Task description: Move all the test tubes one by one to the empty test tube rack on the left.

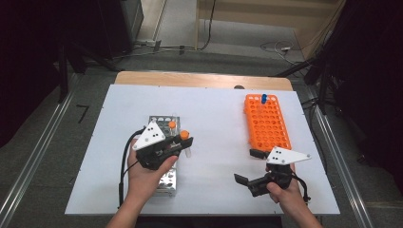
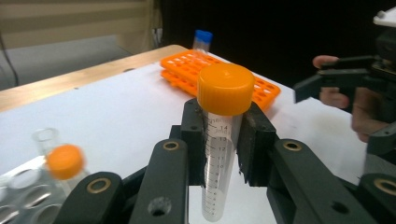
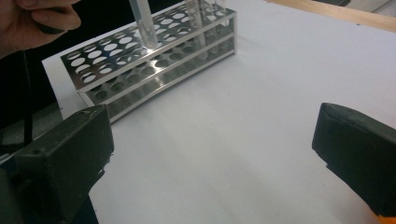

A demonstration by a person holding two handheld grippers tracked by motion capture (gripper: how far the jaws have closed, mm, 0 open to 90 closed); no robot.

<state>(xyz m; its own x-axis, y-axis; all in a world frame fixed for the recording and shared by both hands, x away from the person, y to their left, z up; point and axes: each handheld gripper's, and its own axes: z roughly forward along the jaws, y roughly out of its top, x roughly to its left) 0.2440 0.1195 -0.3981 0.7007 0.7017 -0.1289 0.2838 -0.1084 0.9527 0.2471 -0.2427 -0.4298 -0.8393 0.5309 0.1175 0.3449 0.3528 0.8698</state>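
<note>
At the bench's (image 1: 214,190) 9 o'clock side, the left tongs (image 2: 223,140) clamp an orange-capped centrifuge tube (image 2: 219,154) just below its cap, upright, lifted off the steel rack (image 1: 166,178), where 1 more capped tube (image 1: 172,125) stands. Toward 3 o'clock, the right tongs (image 1: 251,166) gape wide and hold nothing, beside the orange rack (image 1: 267,124) with its 1 blue-capped tube (image 1: 263,98). Carrying across likely goes best with the tube vertical, lowered squarely over an open hole.
</note>
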